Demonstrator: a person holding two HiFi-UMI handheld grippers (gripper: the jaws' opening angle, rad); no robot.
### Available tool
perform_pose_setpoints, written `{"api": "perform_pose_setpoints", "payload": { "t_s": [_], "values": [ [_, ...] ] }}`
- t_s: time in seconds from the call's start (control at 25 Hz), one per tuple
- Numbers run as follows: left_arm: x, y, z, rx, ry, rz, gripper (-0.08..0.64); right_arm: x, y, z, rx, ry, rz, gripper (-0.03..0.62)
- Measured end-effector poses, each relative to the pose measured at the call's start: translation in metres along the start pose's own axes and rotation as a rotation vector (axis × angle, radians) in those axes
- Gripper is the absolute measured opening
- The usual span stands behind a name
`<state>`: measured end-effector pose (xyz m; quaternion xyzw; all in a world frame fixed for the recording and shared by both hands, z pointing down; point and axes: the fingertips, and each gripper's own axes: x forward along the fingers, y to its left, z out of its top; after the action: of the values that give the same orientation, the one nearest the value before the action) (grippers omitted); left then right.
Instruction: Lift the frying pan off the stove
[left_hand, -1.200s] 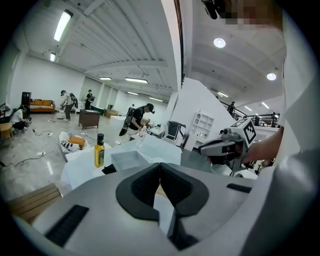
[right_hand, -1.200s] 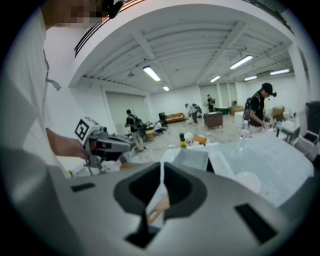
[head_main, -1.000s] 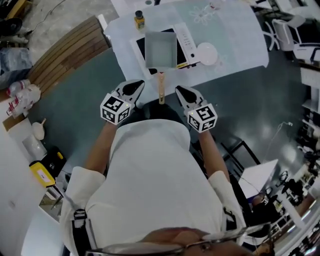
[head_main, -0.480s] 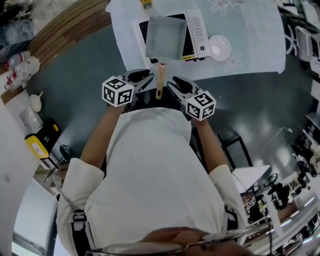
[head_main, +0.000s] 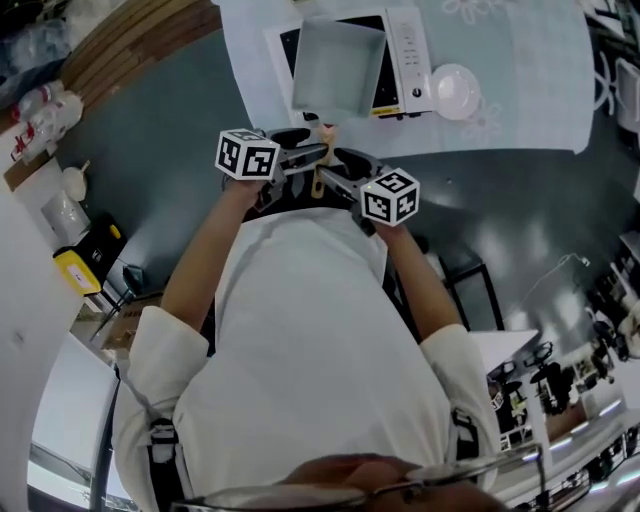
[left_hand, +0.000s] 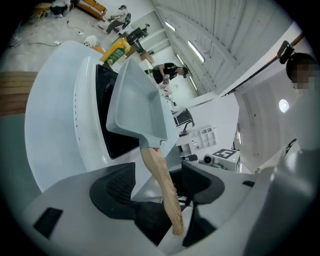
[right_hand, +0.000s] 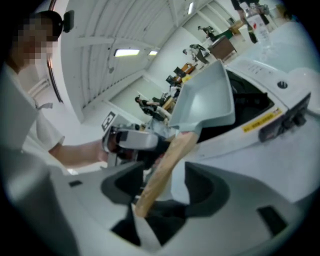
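A square grey frying pan (head_main: 338, 68) sits over the black top of a white stove (head_main: 410, 60), and its wooden handle (head_main: 321, 165) points toward me. My left gripper (head_main: 305, 155) reaches in from the left and my right gripper (head_main: 340, 172) from the right. Both meet at the handle. In the left gripper view the handle (left_hand: 162, 185) runs between the jaws of my left gripper (left_hand: 159, 176), which are opening, with gaps at both pads. In the right gripper view the handle (right_hand: 162, 170) lies likewise inside my right gripper (right_hand: 165, 185), whose jaws are also opening.
The stove stands on a table with a white cloth (head_main: 520, 110), next to a small white bowl (head_main: 455, 90). A wooden bench (head_main: 130, 50) is at the far left. A black stool frame (head_main: 470, 290) stands on the floor to my right, and a yellow case (head_main: 75, 272) to my left.
Both grippers have moved inward from either side of the handle until it lies between their jaws. Both sets of jaws have gone from shut to spread wide.
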<state>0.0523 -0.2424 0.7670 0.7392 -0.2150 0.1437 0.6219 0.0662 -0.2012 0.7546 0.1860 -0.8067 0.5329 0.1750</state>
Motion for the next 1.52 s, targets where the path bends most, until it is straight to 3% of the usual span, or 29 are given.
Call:
{"api": "perform_pose_setpoints", "payload": {
  "t_s": [0.2, 0.48, 0.6, 0.64, 0.84, 1.52],
  "values": [
    [0.020, 0.009, -0.002, -0.050, 0.059, -0.032, 0.314, 0.016, -0.002, -0.008, 0.028, 0.058, 0.059, 0.264],
    [0.041, 0.005, -0.005, -0.064, 0.123, -0.093, 0.313, 0.033, 0.009, -0.018, 0.022, 0.133, 0.143, 0.262],
    [0.047, 0.003, -0.004, -0.077, 0.130, -0.123, 0.268, 0.037, 0.012, -0.021, 0.008, 0.153, 0.158, 0.241],
    [0.049, 0.002, -0.003, -0.086, 0.129, -0.137, 0.249, 0.038, 0.011, -0.021, 0.002, 0.156, 0.155, 0.203],
    [0.050, -0.002, -0.001, -0.111, 0.117, -0.185, 0.199, 0.039, 0.011, -0.021, 0.001, 0.159, 0.167, 0.192],
    [0.041, -0.021, 0.012, -0.108, -0.016, -0.233, 0.195, 0.027, 0.024, -0.010, -0.078, 0.154, 0.176, 0.195]
  ]
}}
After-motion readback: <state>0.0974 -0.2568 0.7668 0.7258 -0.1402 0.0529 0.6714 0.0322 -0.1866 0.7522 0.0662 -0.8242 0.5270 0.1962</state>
